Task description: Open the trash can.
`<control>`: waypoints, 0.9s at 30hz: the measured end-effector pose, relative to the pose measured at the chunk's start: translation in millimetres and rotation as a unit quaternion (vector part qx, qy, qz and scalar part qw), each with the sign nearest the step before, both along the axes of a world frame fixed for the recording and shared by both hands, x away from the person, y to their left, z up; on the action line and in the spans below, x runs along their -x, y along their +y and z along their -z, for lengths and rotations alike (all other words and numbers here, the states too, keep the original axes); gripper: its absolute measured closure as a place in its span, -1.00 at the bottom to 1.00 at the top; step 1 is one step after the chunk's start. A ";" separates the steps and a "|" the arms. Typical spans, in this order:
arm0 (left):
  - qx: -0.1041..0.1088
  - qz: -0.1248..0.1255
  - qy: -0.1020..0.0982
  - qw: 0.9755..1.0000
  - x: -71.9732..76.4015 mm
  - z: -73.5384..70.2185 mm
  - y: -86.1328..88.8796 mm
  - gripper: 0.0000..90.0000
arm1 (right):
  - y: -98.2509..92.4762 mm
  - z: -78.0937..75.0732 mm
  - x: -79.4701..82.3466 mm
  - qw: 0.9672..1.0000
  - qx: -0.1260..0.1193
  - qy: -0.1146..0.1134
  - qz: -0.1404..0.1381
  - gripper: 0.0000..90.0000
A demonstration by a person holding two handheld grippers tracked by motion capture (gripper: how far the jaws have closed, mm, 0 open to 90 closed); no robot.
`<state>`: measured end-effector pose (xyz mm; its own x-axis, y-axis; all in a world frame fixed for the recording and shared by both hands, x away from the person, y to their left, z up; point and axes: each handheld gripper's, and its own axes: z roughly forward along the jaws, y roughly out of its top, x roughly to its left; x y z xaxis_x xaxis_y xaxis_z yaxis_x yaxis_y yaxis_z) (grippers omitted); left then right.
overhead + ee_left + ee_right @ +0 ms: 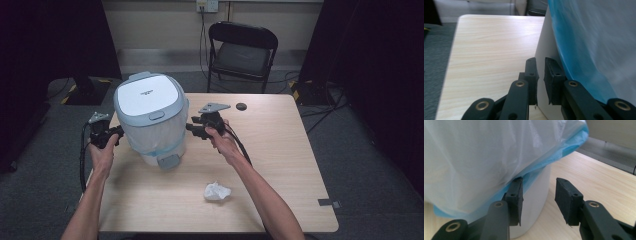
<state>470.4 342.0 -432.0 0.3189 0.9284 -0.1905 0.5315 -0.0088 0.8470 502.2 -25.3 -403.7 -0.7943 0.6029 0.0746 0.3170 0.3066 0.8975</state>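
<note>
1. My left gripper sits at the bin's 9 o'clock side, jaws nearly together with a thin gap between the pads and nothing between them. In the left gripper view they stand just beside the white wall, near the blue bag edge.
2. My right gripper is at the bin's 3 o'clock side, jaws apart. In the right gripper view one pad lies right under the blue hem of the bag; the other stands free over the table. I cannot tell whether the near pad touches the plastic.
3. The bin stands upright on the table, at about 10 o'clock from its middle. Its grey-blue lid is closed, a translucent liner hangs down over the body, and a grey pedal sticks out at its 6 o'clock.
4. A crumpled white paper ball lies on the table at about 5 o'clock from the bin, well apart from both grippers.
5. A black folding chair stands beyond the table at 12 o'clock.
</note>
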 end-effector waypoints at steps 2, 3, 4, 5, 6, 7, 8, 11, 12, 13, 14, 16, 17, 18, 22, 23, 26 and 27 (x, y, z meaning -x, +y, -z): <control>-0.008 0.007 0.003 1.000 -0.6 1.0 -2.6 0.70 | -4.8 0.6 4.2 1.000 0.004 -0.003 -0.001 0.11; -0.013 0.006 0.005 1.000 -1.6 1.5 -5.2 0.63 | -7.0 1.1 4.2 1.000 0.007 0.000 0.000 -0.02; -0.017 0.003 0.007 1.000 -2.3 1.6 -7.2 0.49 | -10.5 2.5 2.8 1.000 0.014 0.002 0.003 -0.20; -0.015 0.001 0.008 1.000 -2.9 1.7 -9.1 0.43 | -12.3 3.8 0.9 1.000 0.021 0.006 0.014 -0.20; -0.018 -0.002 0.007 1.000 -3.6 1.6 -10.8 0.42 | -12.6 4.7 -0.7 0.999 0.039 0.005 0.032 -0.21; -0.020 -0.004 0.006 1.000 -4.5 1.4 -12.3 0.41 | -13.5 5.2 -2.9 0.997 0.057 -0.002 0.050 -0.21; -0.023 -0.005 0.006 1.000 -5.1 1.2 -13.0 0.41 | -15.9 5.8 -6.9 0.996 0.060 -0.004 0.065 -0.22; -0.025 0.001 0.006 1.000 -8.6 0.9 -13.6 0.41 | -22.3 7.1 -23.5 0.994 0.041 -0.002 0.101 -0.22; -0.023 0.002 0.005 1.000 -9.2 1.4 -13.3 0.41 | -21.9 6.9 -28.8 0.994 0.035 -0.002 0.101 -0.23; -0.014 0.005 0.006 1.000 -10.3 3.0 -12.4 0.41 | -20.8 6.3 -31.9 0.994 0.031 -0.003 0.105 -0.23; -0.014 0.004 0.007 1.000 -11.1 4.1 -12.6 0.39 | -17.2 5.0 -37.9 0.993 0.025 -0.006 0.112 -0.23; -0.018 0.005 0.006 1.000 -11.7 5.0 -13.6 0.39 | -12.4 4.2 -43.5 0.994 0.006 -0.004 0.113 -0.24; -0.016 0.006 0.006 1.000 -12.1 5.3 -14.1 0.39 | -5.4 5.4 -47.0 0.994 0.006 -0.001 0.113 -0.24; -0.014 0.007 0.005 1.000 -12.3 5.6 -14.8 0.39 | -5.4 5.4 -47.0 0.994 0.006 -0.001 0.113 -0.24; -0.012 0.024 0.000 1.000 -12.1 6.5 -19.7 0.52 | 3.2 6.3 -42.3 0.993 0.005 -0.008 0.115 0.12; -0.013 0.026 -0.001 1.000 -12.1 6.4 -20.3 0.54 | 3.7 5.5 -39.6 0.994 0.009 -0.015 0.106 0.28; -0.005 0.031 -0.002 0.999 -11.9 7.5 -22.1 0.57 | 4.2 4.7 -33.0 0.995 0.019 -0.031 0.098 0.50; -0.009 0.036 -0.001 0.999 -11.2 7.0 -23.3 0.59 | 3.4 4.5 -30.0 0.995 0.021 -0.034 0.096 0.51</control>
<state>481.6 318.7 -439.0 0.3854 0.9063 -0.1735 0.5265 -0.0616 0.8479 532.2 -21.9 -408.2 -0.6673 0.7448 -0.0032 0.3126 0.2840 0.9064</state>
